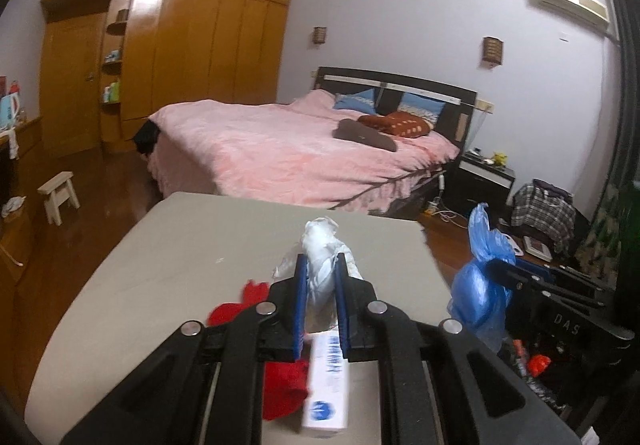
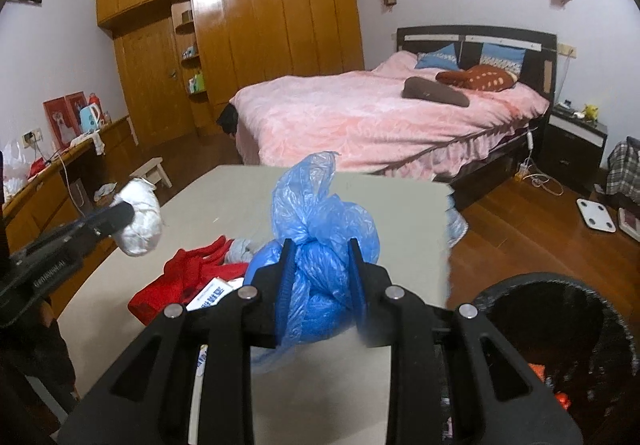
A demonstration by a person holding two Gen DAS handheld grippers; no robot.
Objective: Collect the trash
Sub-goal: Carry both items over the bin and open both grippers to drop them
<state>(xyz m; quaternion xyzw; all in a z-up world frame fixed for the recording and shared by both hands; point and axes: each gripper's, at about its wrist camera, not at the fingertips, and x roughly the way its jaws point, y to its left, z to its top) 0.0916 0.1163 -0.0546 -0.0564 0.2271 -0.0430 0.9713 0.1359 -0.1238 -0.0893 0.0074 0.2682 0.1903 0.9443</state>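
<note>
We hold two black two-finger grippers over a beige rectangular table (image 2: pixel 392 213) in a bedroom. Our left gripper (image 1: pixel 322 285) is clenched on a crumpled white plastic bag (image 1: pixel 322 245), which sticks up between its blue finger pads (image 1: pixel 301 285). In the right wrist view this same white bag (image 2: pixel 140 221) hangs at the left, above the table's left edge.

Our right gripper (image 2: pixel 320 277) is clenched on a knotted blue plastic bag (image 2: pixel 316 217), its twisted top rising above the fingers. In the left wrist view that blue bag (image 1: pixel 480 273) sits at the right, beyond the table's right edge.

On the tabletop near us lies a rumpled red cloth (image 2: pixel 192 273), and beside it, touching, a white cardboard box with blue print (image 1: pixel 326 381). A small grey crumpled piece (image 2: pixel 240 249) lies just behind the red cloth.

To the right of the table, low down, stands a round black trash bin (image 2: pixel 560 345) with its mouth open; red and orange scraps show inside.

Behind the table is a bed with a pink cover (image 1: pixel 288 149), and a tall wooden wardrobe (image 1: pixel 200 57) along the far wall.
</note>
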